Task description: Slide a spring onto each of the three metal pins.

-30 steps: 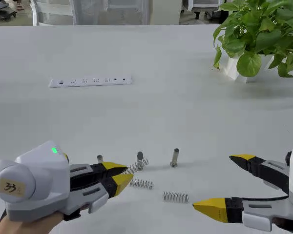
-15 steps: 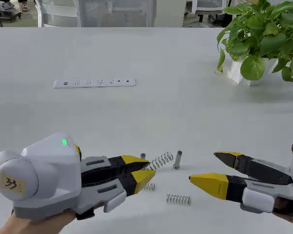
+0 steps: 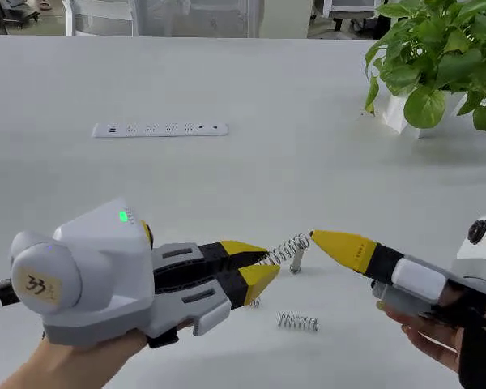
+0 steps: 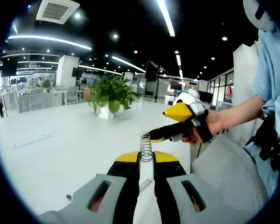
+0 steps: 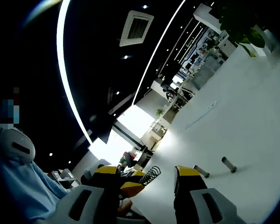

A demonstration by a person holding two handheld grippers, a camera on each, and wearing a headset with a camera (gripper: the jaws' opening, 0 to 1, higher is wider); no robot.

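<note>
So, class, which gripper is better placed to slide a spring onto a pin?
Left: the left gripper is shut on the spring, near an upright pin; the right gripper is open.

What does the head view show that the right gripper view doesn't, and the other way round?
The head view adds a loose spring lying on the table and the right gripper seen from outside. The right gripper view adds a second pin: two metal pins sit apart there, against one pin in the head view, plus a ceiling light and the person's blue shirt. Both share the left gripper shut on the held spring, the power strip and the potted plant.
</note>
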